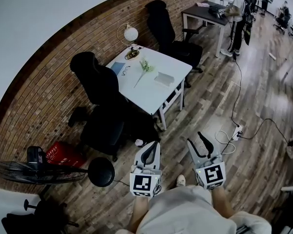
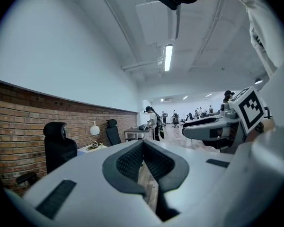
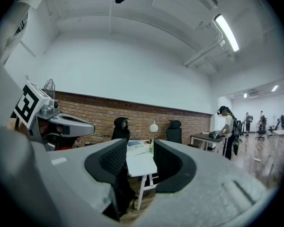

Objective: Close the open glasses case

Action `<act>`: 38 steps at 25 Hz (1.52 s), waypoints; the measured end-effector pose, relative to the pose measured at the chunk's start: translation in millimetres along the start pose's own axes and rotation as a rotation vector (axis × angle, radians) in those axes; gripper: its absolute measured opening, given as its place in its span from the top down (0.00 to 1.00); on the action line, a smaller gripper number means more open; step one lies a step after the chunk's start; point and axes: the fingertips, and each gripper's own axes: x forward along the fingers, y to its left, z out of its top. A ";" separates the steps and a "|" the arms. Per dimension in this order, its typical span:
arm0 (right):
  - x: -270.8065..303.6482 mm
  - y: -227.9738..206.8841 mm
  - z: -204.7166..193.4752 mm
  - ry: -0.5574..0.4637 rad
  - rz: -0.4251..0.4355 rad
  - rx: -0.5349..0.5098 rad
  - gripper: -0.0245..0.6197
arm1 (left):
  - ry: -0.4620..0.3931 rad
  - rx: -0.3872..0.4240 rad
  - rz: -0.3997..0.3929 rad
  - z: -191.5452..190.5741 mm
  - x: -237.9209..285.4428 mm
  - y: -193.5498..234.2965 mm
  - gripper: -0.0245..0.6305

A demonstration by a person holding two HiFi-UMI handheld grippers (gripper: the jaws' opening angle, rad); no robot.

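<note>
Hovering well apart from white table (image 1: 146,94), left claw (image 2: 143,144) clenched empty, right claw (image 3: 140,145) released, red crate (image 1: 63,155) contents unclear

White table (image 1: 151,94), globe lamp (image 1: 130,33), flower sprig (image 1: 145,67), glasses (image 1: 125,70), white case (image 1: 163,78)

We see a rough, matt brick wall (image 1: 49,96) at the far left, a faintly glossy wood-plank floor (image 1: 254,111) and a smooth white table top (image 1: 146,89). The left gripper (image 1: 154,145) and right gripper (image 1: 195,138) have matt grey plastic shells (their black pads (image 3: 114,159) look finely ribbed).
</note>
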 end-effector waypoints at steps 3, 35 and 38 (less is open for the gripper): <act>7.1 -15.4 -5.0 0.020 0.003 0.027 0.69 | 0.002 0.009 0.001 1.4 17.3 -3.4 0.95; 114.1 -99.5 -8.0 -0.031 0.044 0.034 0.69 | 0.009 0.004 0.052 6.8 138.2 41.4 0.95; 133.9 -106.8 -7.3 -0.039 0.036 0.037 0.69 | -0.011 -0.004 0.039 9.6 156.4 53.4 0.96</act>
